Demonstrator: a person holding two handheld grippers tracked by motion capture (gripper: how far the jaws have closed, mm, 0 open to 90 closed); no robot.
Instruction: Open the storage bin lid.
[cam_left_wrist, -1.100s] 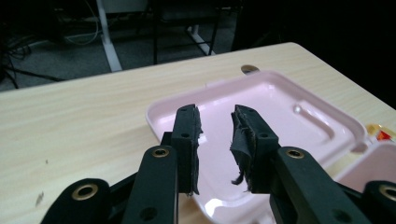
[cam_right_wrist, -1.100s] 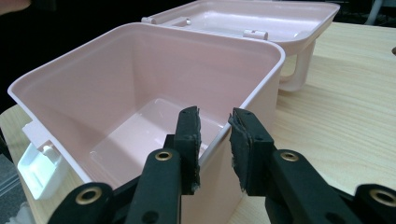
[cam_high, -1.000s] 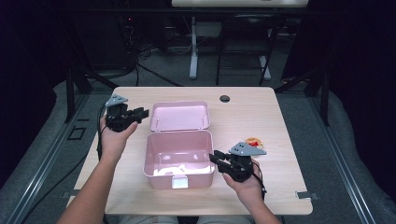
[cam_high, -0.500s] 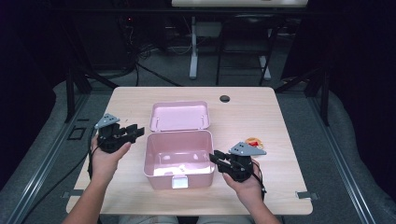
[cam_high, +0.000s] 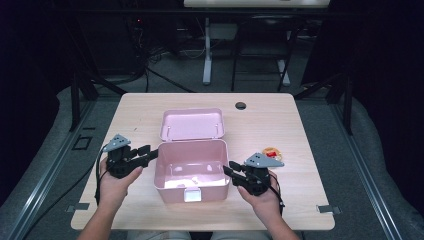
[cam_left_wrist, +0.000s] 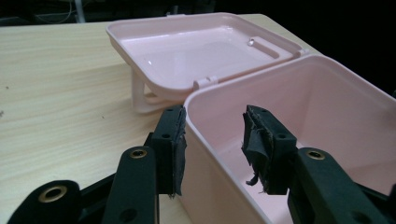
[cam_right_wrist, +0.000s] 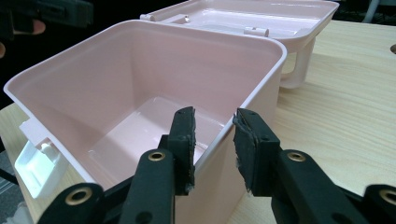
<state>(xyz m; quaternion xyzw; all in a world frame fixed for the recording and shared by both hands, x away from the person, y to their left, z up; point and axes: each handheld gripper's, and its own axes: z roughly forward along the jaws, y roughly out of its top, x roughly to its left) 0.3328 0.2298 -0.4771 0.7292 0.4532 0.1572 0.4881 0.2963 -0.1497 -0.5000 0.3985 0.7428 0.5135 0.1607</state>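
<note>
A pink box (cam_high: 192, 167) sits open near the front middle of the wooden counter (cam_high: 280, 125), its lid (cam_high: 192, 124) folded back behind it and resting on the handle.

The left hand-held gripper (cam_high: 150, 152) stands at the box's left wall. In the left gripper view its jaws straddle that wall near the back corner: one pad (cam_left_wrist: 177, 149) lies outside, right against the wall, while the other hangs inside the box with a clear gap to the plastic. These jaws have just been opening, with the wall between them, and they do not clamp it.

The right hand-held gripper (cam_high: 231, 170) stands at the box's right wall. In the right gripper view its jaws straddle the rim there, the inner pad (cam_right_wrist: 184, 140) touching or nearly touching the wall and the outer pad standing a little off it, so the grip looks loose.

A small red and yellow thing (cam_high: 271, 151) lies on the counter just behind the right hand (cam_high: 262, 197).
</note>
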